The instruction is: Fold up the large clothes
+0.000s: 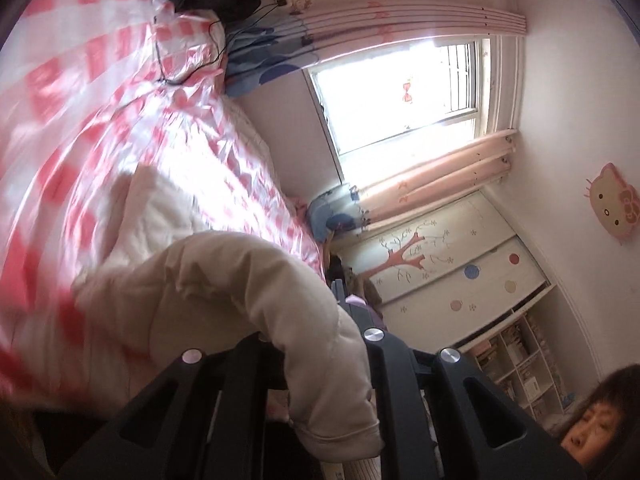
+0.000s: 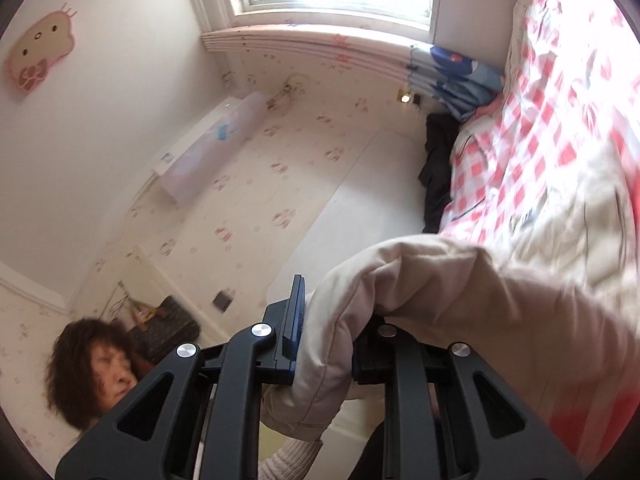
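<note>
A cream padded garment [image 1: 240, 300] hangs lifted over the bed, a thick fold of it running through my left gripper [image 1: 316, 320], which is shut on it. Cloth hides the left finger; only the dark right finger [image 1: 340, 292] shows. In the right wrist view the same cream garment [image 2: 440, 280] bulges between the jaws of my right gripper [image 2: 336, 316], also shut on it. Its blue finger pad [image 2: 294, 312] presses the fold from the left, and the other finger is under the cloth. More of the garment trails down onto the bed.
A pink-and-white checked bed cover [image 1: 100, 100] [image 2: 560, 120] lies under the garment. Dark clothing [image 2: 436, 168] is piled at the bed's end. A bright window [image 1: 400, 88], a wardrobe with a tree picture [image 1: 440, 264] and a shelf [image 1: 520, 356] stand beyond. A person's head [image 2: 100, 368] is close behind the grippers.
</note>
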The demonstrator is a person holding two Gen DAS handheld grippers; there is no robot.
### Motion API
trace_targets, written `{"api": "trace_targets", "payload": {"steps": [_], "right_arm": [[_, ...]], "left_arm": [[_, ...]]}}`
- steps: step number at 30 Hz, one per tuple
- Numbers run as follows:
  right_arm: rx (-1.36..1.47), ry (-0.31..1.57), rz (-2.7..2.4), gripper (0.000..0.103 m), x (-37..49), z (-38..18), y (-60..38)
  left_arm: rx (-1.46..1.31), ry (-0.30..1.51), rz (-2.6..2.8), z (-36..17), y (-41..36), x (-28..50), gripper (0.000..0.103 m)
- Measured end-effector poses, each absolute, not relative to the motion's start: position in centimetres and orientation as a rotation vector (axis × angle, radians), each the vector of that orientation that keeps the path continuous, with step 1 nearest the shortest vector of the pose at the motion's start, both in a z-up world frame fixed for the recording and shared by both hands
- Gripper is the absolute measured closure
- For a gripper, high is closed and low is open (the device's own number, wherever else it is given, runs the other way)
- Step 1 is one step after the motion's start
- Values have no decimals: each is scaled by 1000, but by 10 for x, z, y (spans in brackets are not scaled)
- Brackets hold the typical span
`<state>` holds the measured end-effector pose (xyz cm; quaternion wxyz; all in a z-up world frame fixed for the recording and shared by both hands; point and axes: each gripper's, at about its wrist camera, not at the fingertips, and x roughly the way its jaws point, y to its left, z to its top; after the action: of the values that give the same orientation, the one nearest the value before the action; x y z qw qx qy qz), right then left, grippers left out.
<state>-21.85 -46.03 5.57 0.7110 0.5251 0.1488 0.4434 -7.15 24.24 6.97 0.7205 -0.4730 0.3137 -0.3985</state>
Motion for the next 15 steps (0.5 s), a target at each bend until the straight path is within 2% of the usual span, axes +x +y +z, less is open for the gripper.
{"api": "trace_targets", "payload": {"steps": [4, 8, 15], "right_arm": [[1188, 347, 862, 85, -155, 63, -471], [1246, 407, 701, 85, -97, 34, -489], [1264, 597, 418, 85, -7, -52, -502]], "left_arm": [[-1055, 676, -825, 77, 225, -7, 92], [-1079, 698, -736, 61, 206, 52, 92], [-1053, 808, -522, -18, 164, 142, 92]]}}
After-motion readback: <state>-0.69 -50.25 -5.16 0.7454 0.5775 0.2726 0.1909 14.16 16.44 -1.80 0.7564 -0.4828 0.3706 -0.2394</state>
